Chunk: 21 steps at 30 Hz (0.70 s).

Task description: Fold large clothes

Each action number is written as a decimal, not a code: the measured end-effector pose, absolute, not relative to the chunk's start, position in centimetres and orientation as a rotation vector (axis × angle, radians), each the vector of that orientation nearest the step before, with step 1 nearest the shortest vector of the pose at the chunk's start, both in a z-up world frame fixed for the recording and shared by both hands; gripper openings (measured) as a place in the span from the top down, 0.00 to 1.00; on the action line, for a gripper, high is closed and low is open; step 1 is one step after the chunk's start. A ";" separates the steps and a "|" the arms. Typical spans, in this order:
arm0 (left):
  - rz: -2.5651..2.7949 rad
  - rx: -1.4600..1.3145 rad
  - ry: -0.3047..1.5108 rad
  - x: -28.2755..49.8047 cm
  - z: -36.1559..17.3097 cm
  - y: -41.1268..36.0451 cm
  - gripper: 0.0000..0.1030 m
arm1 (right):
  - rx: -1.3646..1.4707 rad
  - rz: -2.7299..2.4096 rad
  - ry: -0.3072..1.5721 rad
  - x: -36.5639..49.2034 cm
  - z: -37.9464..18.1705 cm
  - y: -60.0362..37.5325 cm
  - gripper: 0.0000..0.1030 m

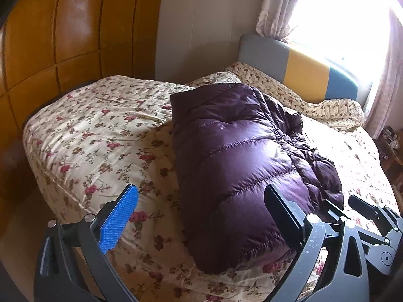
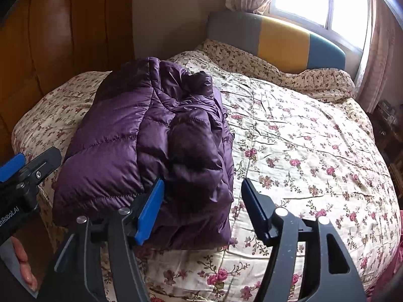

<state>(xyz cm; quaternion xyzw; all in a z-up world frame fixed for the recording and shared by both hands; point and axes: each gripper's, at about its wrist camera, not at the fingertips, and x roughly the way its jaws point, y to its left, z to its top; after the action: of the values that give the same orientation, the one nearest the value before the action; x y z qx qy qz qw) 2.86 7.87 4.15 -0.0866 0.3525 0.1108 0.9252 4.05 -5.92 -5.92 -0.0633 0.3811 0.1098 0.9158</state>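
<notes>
A purple quilted down jacket point(image 1: 239, 146) lies folded into a thick bundle on the floral quilt point(image 1: 95, 130) of the bed. My left gripper point(image 1: 200, 191) hovers open at the bundle's near end, its blue pad point(image 1: 121, 216) over the quilt and its black finger point(image 1: 282, 214) over the jacket. In the right wrist view the jacket point(image 2: 151, 138) shows its loose folded layers on the right side. There my right gripper point(image 2: 203, 182) stands open at the near right corner, pads not pressing on the cloth. The left gripper point(image 2: 30, 161) shows at the left edge.
A wooden wardrobe point(image 1: 63, 37) stands close along the bed's left side. A grey, yellow and blue headboard point(image 2: 282, 40) sits under a bright curtained window point(image 2: 314, 0). Cluttered shelves point(image 2: 388, 120) are at the far right. A person's hand point(image 2: 25, 264) is at the lower left.
</notes>
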 end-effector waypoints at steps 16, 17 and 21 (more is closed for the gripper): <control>0.296 -0.131 0.721 1.3 5.0 6.7 0.03 | -0.139 0.240 0.752 2.8 -5.3 -6.0 0.24; 0.297 -0.133 0.720 1.3 5.0 6.7 0.03 | -0.139 0.241 0.751 2.8 -5.3 -6.0 0.24; 0.264 -0.202 0.727 0.9 4.9 7.2 0.03 | -0.138 0.244 0.749 2.7 -5.3 -6.1 0.23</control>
<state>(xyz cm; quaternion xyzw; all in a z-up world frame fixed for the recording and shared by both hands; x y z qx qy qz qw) 0.94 7.17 4.91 -0.0983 0.3539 0.1285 0.9212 2.70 -6.09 -5.30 -0.0672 0.3647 0.1189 0.9211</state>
